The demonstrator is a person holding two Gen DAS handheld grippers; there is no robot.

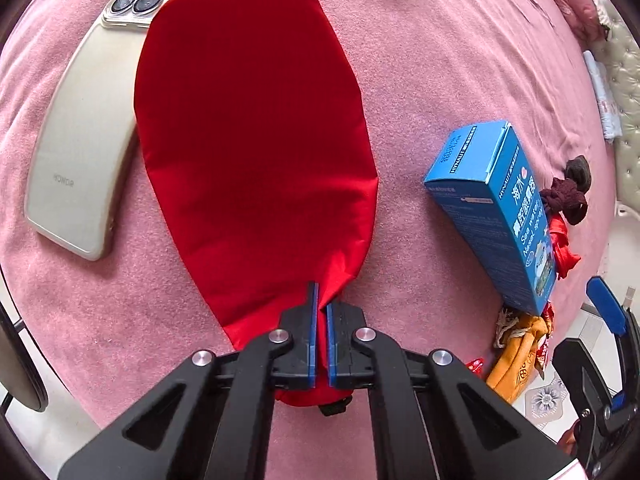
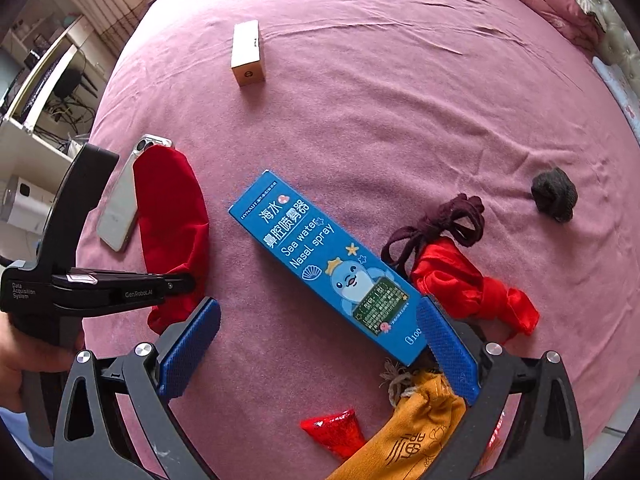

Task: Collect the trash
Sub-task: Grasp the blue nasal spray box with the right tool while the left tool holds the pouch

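A: Fingers status?
B: Left gripper [image 1: 322, 306] pinched on red bag's [image 1: 256, 128] near end. Right gripper [image 2: 316, 354] wide open; blue box [image 2: 326, 266] between, touching right pad.

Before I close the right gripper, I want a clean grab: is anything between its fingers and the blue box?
Nothing visible blocks it. The right gripper is open, and the blue box lies with its near end by the right finger. A yellow pouch sits just under that end and could get pinched too.
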